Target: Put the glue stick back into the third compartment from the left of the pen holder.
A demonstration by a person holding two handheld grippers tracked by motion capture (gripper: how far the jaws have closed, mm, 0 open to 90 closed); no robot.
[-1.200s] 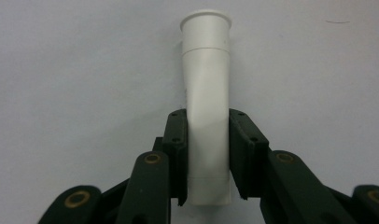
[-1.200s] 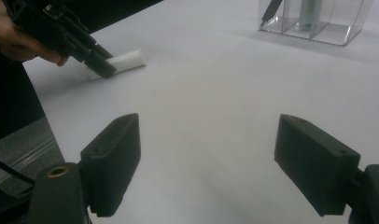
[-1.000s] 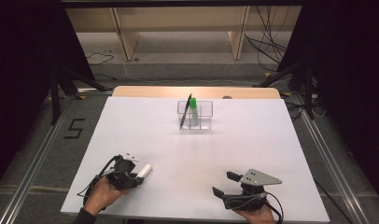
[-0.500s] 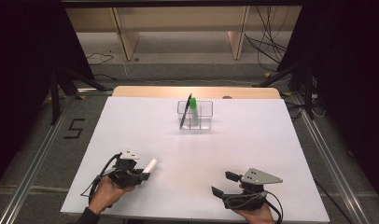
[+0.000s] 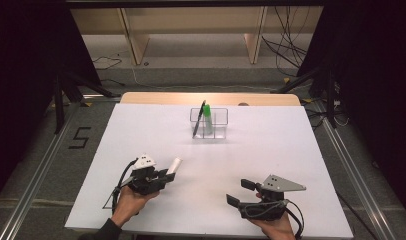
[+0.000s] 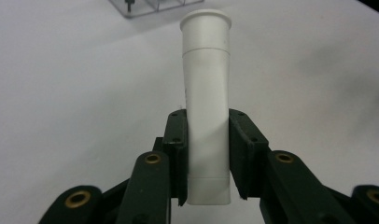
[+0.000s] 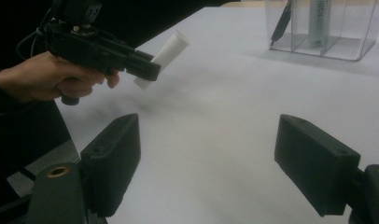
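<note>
The left gripper (image 5: 167, 175) is raised off the white table (image 5: 291, 150) and angled up and forward, its jaws clamped on the lower end of a smooth white plastic tube (image 6: 206, 93) whose flared, rimmed cap juts out past the fingertips. The right gripper (image 5: 241, 192) sits low near the table's front edge with its blocky matte-black jaws spread wide and nothing between them. Well beyond both sets of fingertips stands a clear plastic organizer (image 5: 211, 125) holding a black pen (image 5: 198, 119) and a green-capped tube (image 5: 207, 117).

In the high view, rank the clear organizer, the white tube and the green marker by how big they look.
1. Clear organizer, largest.
2. White tube held in the left gripper and the green marker in the organizer: similar; the tube is nearer the camera, so their order is unsure.
</note>
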